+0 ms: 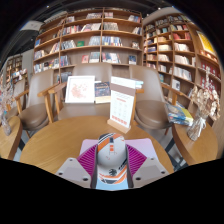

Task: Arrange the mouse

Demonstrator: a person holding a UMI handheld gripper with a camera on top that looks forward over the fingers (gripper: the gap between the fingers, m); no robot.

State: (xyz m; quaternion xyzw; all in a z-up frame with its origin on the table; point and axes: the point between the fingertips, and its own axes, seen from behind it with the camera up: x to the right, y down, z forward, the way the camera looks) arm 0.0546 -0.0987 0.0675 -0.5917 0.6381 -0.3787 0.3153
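Observation:
A white computer mouse [111, 160] with orange and dark markings sits between my two fingers, above the wooden table [60, 140]. My gripper [111, 162] is shut on the mouse: the magenta pads [89, 158] press on its left and right sides. The lower part of the mouse is hidden at the bottom of the view.
The round wooden table carries an upright sign card [122, 108] and a book stand with open books [82, 90] beyond the fingers. Chairs [52, 100] stand around the table. Bookshelves [95, 40] fill the background wall.

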